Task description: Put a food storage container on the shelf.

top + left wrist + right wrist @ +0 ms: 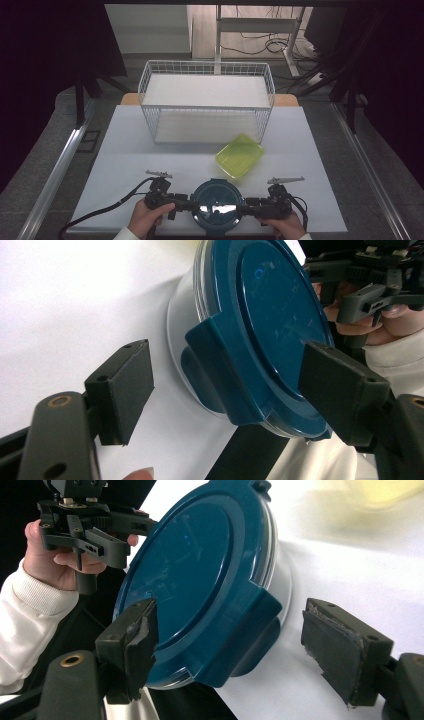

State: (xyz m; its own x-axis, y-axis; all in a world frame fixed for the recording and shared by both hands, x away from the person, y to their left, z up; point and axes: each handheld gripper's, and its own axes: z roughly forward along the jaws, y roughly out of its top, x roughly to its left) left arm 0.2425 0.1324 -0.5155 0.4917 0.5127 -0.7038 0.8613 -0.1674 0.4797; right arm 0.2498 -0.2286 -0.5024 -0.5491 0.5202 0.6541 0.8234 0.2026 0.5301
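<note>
Tub (pixel 216 205): round, clear body w/ blue lid, at near edge of table (pixel 130 150), centred betw. both grippers. Lid has blue latch tabs at sides; one tab faces each gripper camera. Part of tub overhangs or sits right at table edge; can't tell which.

L gripper (pixel 186 204): held in person's left hand (pixel 147 216), pointing inward at tub's left side. Jaws spread wide, in left gripper view (pixel 225 385) straddling the latch tab; one pad lies over lid rim, other pad clear of tub w/ white table showing betw. Not pinching.

R gripper (pixel 245 205): held in right hand (pixel 285 225), pointing inward at tub's right side. Jaws spread, in right gripper view (pixel 240 640) either side of latch tab; near pad close against lid edge, contact unclear; far pad well apart from tub. Pad rubber looks worn, frayed at edges.

Tray (pixel 239 155): yellow-green, translucent, rectangular, tilted askew on table, just beyond tub to right, near basket's front right corner.

Basket (pixel 206 102): white wire, rectangular, at far side of table, w/ white surface inside.

Sleeves: white, at both wrists.

Cable (pixel 100 212): black, trails from L gripper off table's near left.
</note>
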